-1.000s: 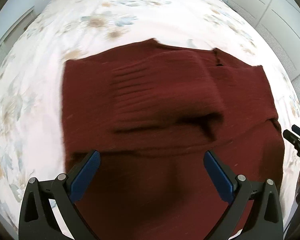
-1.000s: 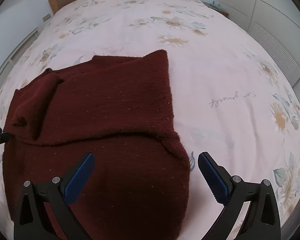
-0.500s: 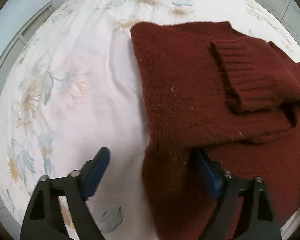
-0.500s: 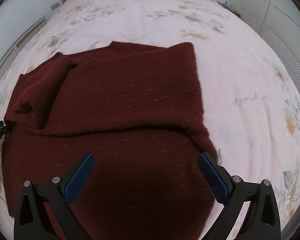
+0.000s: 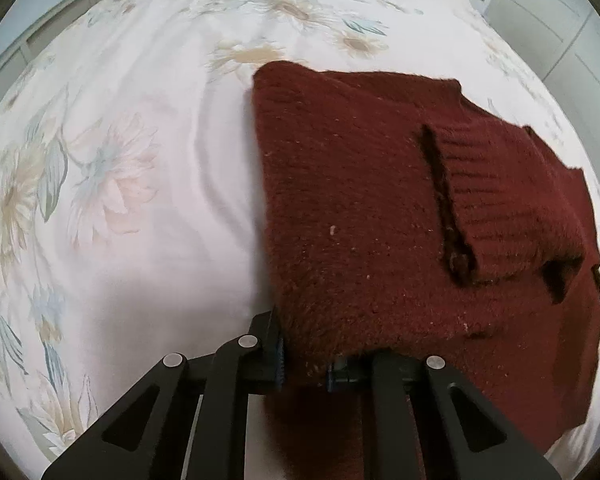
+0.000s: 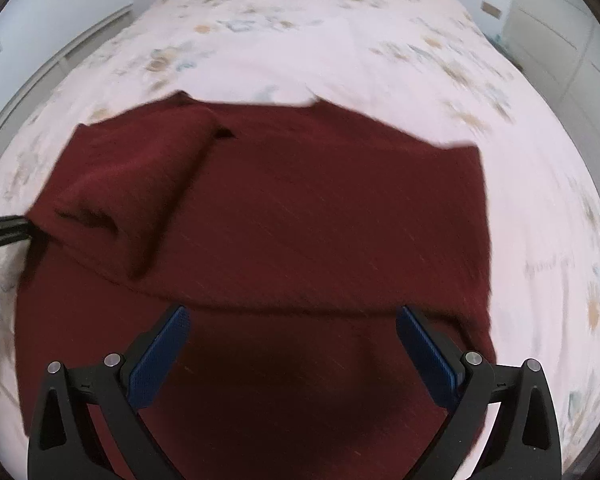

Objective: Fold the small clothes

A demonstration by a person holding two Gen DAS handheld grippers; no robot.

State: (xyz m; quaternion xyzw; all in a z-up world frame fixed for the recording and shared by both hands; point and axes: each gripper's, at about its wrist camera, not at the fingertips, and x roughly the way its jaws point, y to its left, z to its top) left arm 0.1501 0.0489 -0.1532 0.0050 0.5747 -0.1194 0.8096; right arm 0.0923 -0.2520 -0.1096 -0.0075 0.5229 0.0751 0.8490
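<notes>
On the floral bed [image 5: 140, 200], the left claw [image 5: 304, 364] pinches the maroon sweater's [image 5: 360, 220] edge; only the right view shows the right claw [image 6: 292, 344] spread wide above it.

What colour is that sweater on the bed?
The sweater is dark maroon red, a plain fuzzy knit; the left wrist view shows it best.

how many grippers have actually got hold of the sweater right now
1. The left gripper is shut on the near left edge of the maroon sweater. The right gripper hangs open above the sweater's near part, gripping nothing.
</notes>
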